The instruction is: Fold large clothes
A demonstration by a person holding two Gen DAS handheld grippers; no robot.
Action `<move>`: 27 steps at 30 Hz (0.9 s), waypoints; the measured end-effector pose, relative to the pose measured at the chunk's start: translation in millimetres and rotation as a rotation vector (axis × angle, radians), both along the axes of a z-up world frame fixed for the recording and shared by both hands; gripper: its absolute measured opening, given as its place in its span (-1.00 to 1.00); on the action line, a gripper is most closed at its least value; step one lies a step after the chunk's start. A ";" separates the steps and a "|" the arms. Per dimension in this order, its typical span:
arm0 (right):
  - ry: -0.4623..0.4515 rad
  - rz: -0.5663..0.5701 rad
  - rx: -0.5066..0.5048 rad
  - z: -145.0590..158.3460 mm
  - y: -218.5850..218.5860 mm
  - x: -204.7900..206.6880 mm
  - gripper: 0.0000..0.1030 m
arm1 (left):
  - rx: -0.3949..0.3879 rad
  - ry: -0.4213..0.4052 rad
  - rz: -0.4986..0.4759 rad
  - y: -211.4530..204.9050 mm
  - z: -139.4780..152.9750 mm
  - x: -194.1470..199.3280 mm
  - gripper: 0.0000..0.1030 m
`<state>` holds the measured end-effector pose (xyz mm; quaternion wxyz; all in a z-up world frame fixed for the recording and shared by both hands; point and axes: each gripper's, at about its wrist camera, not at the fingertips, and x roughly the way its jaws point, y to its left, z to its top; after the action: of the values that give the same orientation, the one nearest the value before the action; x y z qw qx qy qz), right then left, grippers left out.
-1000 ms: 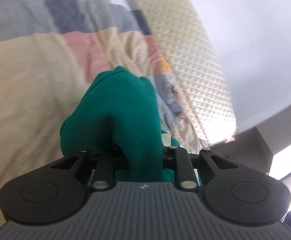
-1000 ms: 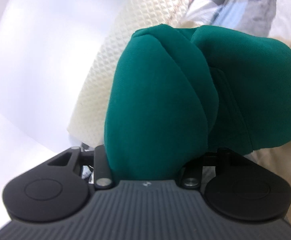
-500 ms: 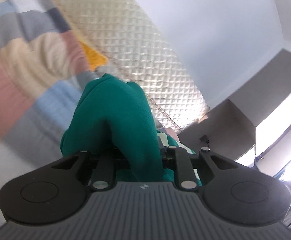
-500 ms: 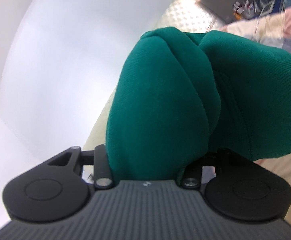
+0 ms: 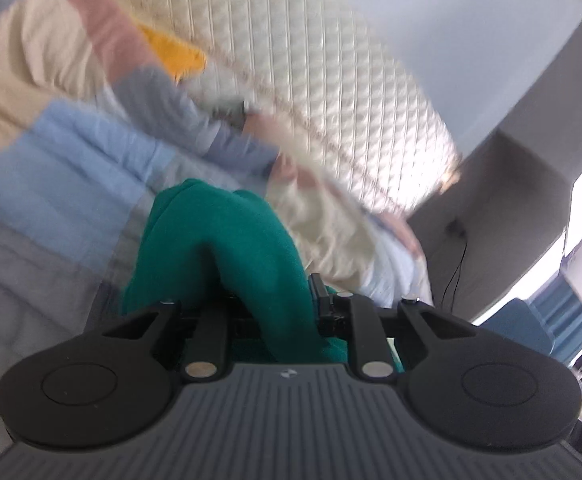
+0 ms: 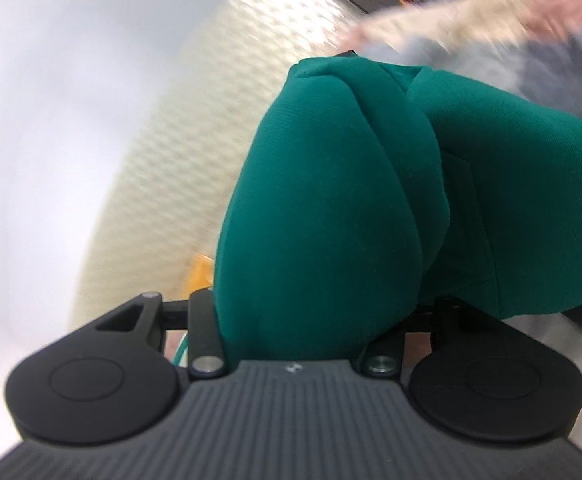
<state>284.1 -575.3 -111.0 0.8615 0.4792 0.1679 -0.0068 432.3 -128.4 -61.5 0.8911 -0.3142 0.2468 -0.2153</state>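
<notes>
1. The left gripper (image 5: 271, 312) is pinching a bunch of green cloth (image 5: 227, 248). The cloth goes in between its fingers and humps up in front of the camera.
2. The fingers of the left gripper are hidden under the cloth, so only the black arms at the back show. The gap between them is small and full of cloth.
3. Behind the green cloth lies a bed (image 5: 59, 184) with a blanket made of big patches: blue, grey, cream, pink and a bit of yellow. The picture is blurry there.
4. A cream padded headboard (image 5: 331, 92) stands at the far side of the bed. A pale wall (image 5: 451, 12) is above it.
5. The right gripper (image 6: 315, 320) is pinching the green cloth (image 6: 331, 208) too. Here the bunch is much thicker and fills most of the view.
6. The fingers of the right gripper are set wider, with the fat fold of cloth squeezed between them. Their tips are hidden under the cloth.
7. In the right view the headboard (image 6: 195, 128) is on the left of the cloth, and the blurry patch blanket (image 6: 511, 32) is at the top right.
</notes>
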 end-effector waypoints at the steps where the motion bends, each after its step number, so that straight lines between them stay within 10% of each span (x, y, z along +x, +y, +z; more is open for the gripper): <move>1: 0.018 -0.002 0.007 -17.5 0.6 -3.7 -0.06 | -0.008 -0.036 -0.016 -0.6 -9.6 0.4 -0.57; 15: -0.156 -0.044 0.060 -102.3 -0.3 -44.5 0.03 | 0.090 -0.086 -0.038 1.8 -50.9 -29.5 -0.52; 27: -0.015 -0.100 0.151 -91.3 2.0 -76.0 0.38 | 0.179 -0.022 -0.086 11.2 -11.9 -79.7 0.01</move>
<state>208.1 -573.3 -202.3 0.8228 0.5505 0.1373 -0.0333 352.7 -117.2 -73.4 0.9081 -0.2201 0.2686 -0.2339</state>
